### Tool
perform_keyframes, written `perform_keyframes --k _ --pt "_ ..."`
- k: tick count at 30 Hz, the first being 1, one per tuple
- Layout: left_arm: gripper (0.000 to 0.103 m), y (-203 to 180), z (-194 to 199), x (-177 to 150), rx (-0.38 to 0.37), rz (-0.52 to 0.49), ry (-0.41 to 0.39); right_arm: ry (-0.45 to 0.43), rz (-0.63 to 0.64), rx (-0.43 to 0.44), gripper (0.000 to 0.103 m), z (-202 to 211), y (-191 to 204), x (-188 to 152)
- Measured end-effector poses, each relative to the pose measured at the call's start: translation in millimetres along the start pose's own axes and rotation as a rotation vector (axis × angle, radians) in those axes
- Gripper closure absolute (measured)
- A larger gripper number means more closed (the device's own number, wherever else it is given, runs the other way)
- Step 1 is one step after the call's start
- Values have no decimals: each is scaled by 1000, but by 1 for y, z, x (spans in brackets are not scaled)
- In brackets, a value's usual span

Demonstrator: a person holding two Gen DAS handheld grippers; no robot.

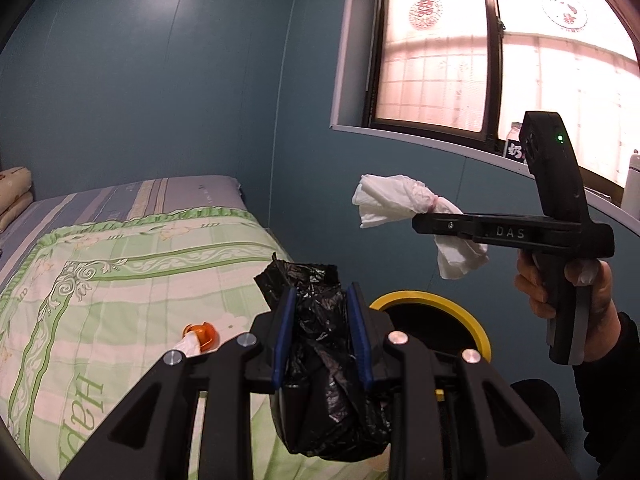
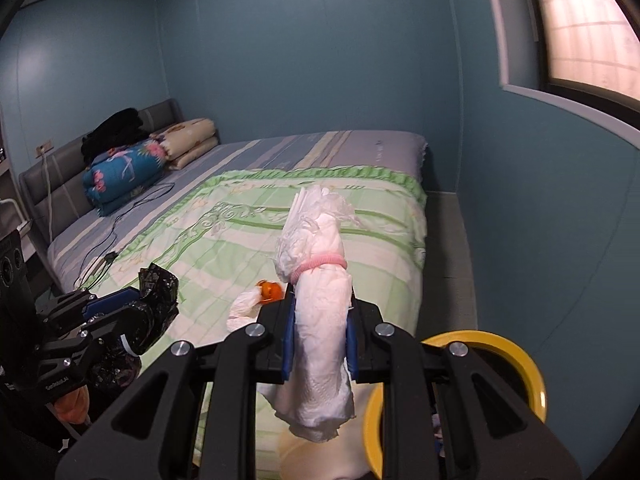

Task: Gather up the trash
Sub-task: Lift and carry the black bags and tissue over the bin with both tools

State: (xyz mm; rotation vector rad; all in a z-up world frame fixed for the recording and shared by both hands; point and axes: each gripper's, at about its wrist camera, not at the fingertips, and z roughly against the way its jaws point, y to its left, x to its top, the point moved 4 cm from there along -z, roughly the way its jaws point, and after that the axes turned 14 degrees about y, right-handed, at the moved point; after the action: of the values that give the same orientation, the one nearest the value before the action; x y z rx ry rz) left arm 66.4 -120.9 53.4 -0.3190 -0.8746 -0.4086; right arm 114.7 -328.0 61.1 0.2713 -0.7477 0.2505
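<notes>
My left gripper (image 1: 322, 332) is shut on a crumpled black plastic bag (image 1: 320, 360), held over the bed's near corner; the same gripper (image 2: 132, 304) and black bag (image 2: 156, 300) show at the left of the right wrist view. My right gripper (image 2: 320, 332) is shut on a rolled white paper bundle (image 2: 320, 320) tied with a pink band, held above the bed edge; the bundle (image 1: 400, 200) also shows in the left wrist view, clamped by the right gripper (image 1: 436, 226). An orange object with white tissue (image 2: 260, 296) lies on the green quilt. A yellow-rimmed bin (image 2: 516, 356) stands beside the bed.
The bed (image 2: 280, 184) with its green quilt fills the middle, folded blankets (image 2: 124, 176) at its head and a cable across it. A blue wall and a window (image 1: 480, 60) with bottles on the sill rise on the right. A narrow floor strip (image 2: 448, 264) runs between bed and wall.
</notes>
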Motion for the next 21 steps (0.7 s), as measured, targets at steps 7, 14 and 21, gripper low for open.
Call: perform_keyframes --k 7,14,21 --pt "78 -30 -16 14 -30 -56 -4 -33 -66 -45 84 15 -33 -14" --pt "78 -63 -39 27 -74 -103 -2 -44 -138 -97 84 22 -71 -31" --pt "78 -85 -66 32 -115 -110 16 -25 -191 -131 84 16 -104 -46"
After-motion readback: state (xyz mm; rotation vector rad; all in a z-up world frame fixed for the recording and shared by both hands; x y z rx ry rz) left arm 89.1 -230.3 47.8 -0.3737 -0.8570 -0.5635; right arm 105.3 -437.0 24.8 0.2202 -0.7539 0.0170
